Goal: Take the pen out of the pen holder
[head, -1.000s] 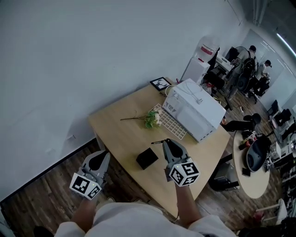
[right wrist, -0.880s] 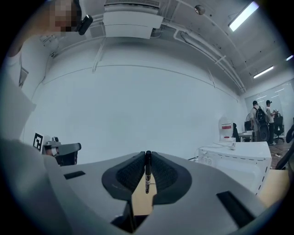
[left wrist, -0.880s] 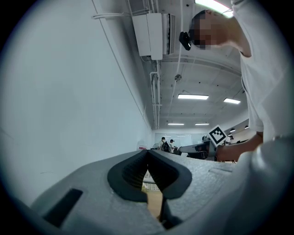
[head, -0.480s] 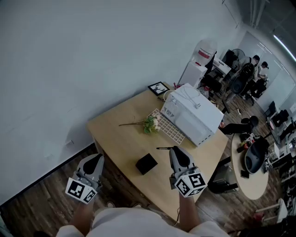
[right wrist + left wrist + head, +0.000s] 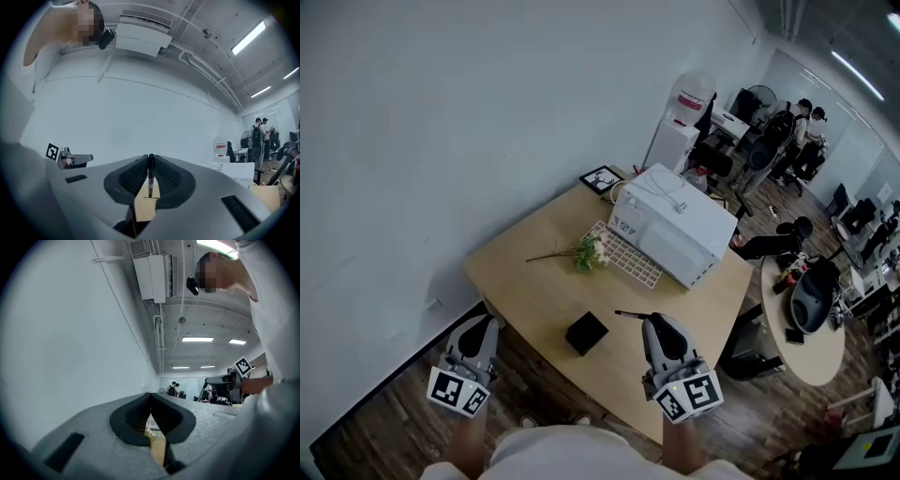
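Black pen (image 5: 150, 174) sat clamped in the right gripper's (image 5: 654, 323) nearly shut fingers (image 5: 133, 177), carried farther from the pen holder (image 5: 586, 332) on the surface (image 5: 525, 272) than a second before; removal looked complete; left gripper (image 5: 151, 399) was closed, empty.

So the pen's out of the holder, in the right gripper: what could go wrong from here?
The pen is pinched only at the tips of the right gripper, so it may pivot or slip out. It juts sideways toward the pen holder, which sits near the front edge of the table; a low sweep could knock that off.
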A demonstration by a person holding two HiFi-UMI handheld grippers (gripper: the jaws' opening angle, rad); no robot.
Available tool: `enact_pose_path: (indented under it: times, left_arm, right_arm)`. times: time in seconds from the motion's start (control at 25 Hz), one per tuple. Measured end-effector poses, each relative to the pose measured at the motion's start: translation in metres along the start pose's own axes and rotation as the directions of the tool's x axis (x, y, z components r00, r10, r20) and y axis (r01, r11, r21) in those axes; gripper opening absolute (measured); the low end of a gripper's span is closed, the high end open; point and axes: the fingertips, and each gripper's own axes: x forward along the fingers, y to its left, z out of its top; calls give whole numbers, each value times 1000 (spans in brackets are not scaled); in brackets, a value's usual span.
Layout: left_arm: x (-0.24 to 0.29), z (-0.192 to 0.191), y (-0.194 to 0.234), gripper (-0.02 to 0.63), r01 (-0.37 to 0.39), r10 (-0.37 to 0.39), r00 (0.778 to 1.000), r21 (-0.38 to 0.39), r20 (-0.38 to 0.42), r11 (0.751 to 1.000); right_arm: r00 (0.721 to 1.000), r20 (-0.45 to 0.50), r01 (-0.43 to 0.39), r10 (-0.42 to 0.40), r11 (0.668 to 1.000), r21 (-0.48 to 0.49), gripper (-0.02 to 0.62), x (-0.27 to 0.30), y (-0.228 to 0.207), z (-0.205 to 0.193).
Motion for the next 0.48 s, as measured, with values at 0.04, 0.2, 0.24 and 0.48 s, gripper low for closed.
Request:
enact_pose_path:
  times: [0.04,0.2,0.24,0.48]
  left_arm:
    - [2,1,-2,14,5,-5,1000,3,0,1000]
    - [-3,5,-7,14,7,-7,1000,16,-6,1000]
    - [-6,5,-6,14,0,0,1000,18,-10,1000]
    - [-29,1,5,14,-66,67,997,16,-40,998]
  right_arm:
    - [1000,2,11,-11,1000,3,48,-5,-3,0]
    - [998,-2,64,-64,998,10,48,-25,-16,-2]
    - [997,-3,75,-75,997,13,48,-30,-19,-3]
    - [992,-7,125,-124,992,11,48,-49,-31,-7]
